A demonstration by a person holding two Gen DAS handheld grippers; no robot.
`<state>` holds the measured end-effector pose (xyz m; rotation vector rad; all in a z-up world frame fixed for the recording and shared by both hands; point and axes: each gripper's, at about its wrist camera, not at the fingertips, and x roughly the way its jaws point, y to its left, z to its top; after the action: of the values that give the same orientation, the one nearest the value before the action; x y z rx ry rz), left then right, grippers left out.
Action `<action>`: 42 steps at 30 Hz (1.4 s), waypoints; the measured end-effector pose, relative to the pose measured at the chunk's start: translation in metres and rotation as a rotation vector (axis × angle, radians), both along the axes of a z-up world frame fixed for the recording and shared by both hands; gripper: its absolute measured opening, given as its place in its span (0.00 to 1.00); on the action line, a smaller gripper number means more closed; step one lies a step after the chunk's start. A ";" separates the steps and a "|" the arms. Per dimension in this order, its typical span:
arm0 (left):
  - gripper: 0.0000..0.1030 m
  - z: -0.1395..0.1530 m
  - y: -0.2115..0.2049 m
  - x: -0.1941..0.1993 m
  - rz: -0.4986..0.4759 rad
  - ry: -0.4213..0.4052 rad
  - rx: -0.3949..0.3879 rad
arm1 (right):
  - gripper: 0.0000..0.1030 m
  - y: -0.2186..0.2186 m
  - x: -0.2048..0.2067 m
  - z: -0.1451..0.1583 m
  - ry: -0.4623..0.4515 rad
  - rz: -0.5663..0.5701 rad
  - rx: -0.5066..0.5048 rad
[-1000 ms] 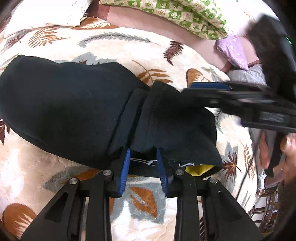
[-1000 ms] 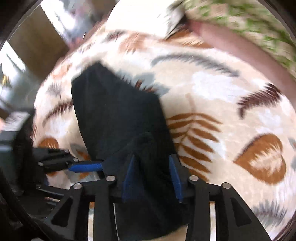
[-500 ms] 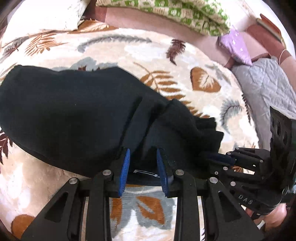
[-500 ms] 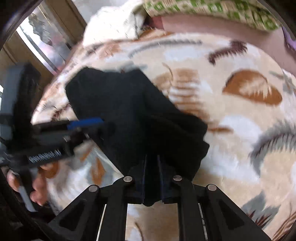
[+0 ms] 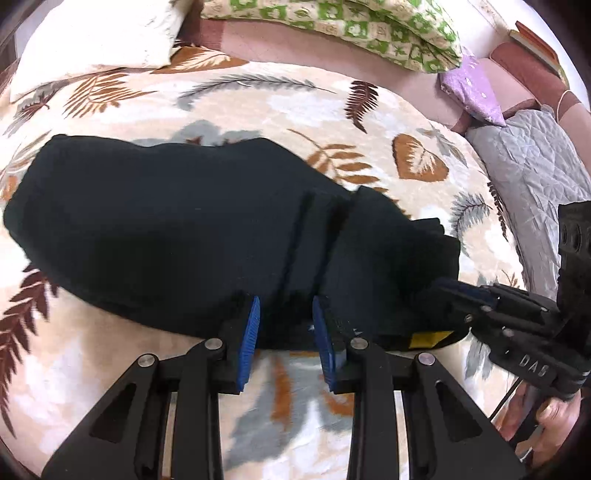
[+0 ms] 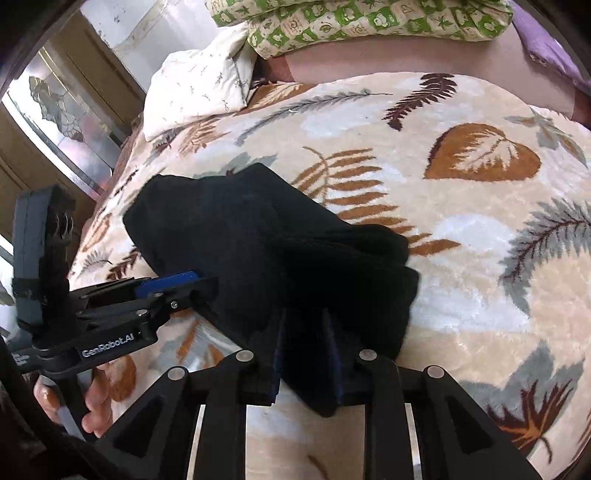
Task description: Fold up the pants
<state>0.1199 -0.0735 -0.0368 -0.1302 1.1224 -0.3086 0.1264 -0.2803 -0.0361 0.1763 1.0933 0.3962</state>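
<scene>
On the leaf-patterned blanket point(image 5: 369, 122) lie the black pants point(image 5: 177, 229), folded into a long dark bundle whose near edge runs along the blanket's front side and whose far end reaches toward the white pillow point(image 5: 92, 40). At the near edge a fold of the cloth sits between the blue pads of the left gripper point(image 5: 286, 328); the jaws stand a little apart with fabric filling the gap, so whether they truly pinch it I cannot tell. Just to its right a yellow tag point(image 5: 430, 339) peeks out from under the hem. The right gripper point(image 6: 304, 354) has a thick hanging corner of the pants between its fingers, which stand on either side of the cloth, touching it and holding it. Each gripper shows in the other's view, close beside the bundle. Beyond the pants the blanket spreads wide to the right and to the far side, up to the green patterned pillow point(image 5: 351, 26), a purple cushion point(image 5: 472, 88) and a grey quilt point(image 5: 535, 166) at the right edge.
</scene>
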 end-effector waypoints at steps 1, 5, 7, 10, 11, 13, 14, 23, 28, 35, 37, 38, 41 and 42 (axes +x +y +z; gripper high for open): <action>0.27 0.001 0.008 0.000 0.008 0.004 -0.008 | 0.23 0.003 -0.001 0.003 0.002 -0.004 0.016; 0.27 0.005 0.040 0.001 0.028 0.041 -0.048 | 0.38 0.018 -0.003 0.015 -0.001 -0.056 0.093; 0.28 0.009 0.055 0.000 0.028 0.043 -0.059 | 0.44 0.028 -0.006 0.021 -0.007 -0.083 0.142; 0.28 0.017 0.086 0.000 0.038 0.043 -0.070 | 0.46 0.050 -0.008 0.027 -0.017 -0.093 0.137; 0.28 0.020 0.098 0.001 0.048 0.044 -0.083 | 0.50 0.061 -0.008 0.028 -0.022 -0.086 0.125; 0.28 0.025 0.118 0.002 0.063 0.038 -0.099 | 0.54 0.082 -0.006 0.031 -0.038 -0.062 0.090; 0.28 0.030 0.133 0.004 0.070 0.031 -0.094 | 0.54 0.096 -0.005 0.032 -0.052 -0.042 0.062; 0.28 0.030 0.223 0.048 0.137 0.095 -0.063 | 0.57 0.199 -0.002 0.022 -0.136 0.105 -0.201; 0.28 0.014 0.245 0.080 0.138 0.173 -0.085 | 0.64 0.250 0.003 0.009 -0.173 0.184 -0.336; 0.28 0.011 0.255 0.119 0.101 0.218 -0.147 | 0.65 0.310 0.023 -0.019 -0.177 0.234 -0.451; 0.28 0.010 0.258 0.127 0.085 0.223 -0.155 | 0.65 0.319 0.031 -0.026 -0.166 0.228 -0.459; 0.28 0.010 0.259 0.132 0.080 0.225 -0.151 | 0.66 0.324 0.034 -0.030 -0.152 0.224 -0.463; 0.28 0.006 0.265 0.140 0.060 0.232 -0.152 | 0.72 0.337 0.040 -0.035 -0.182 0.210 -0.522; 0.28 0.005 0.266 0.141 0.057 0.233 -0.152 | 0.74 0.339 0.043 -0.035 -0.188 0.202 -0.533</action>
<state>0.2614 0.1929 -0.0317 -0.3390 1.3231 -0.3333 0.1693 0.0584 -0.0716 -0.4381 0.9978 0.2814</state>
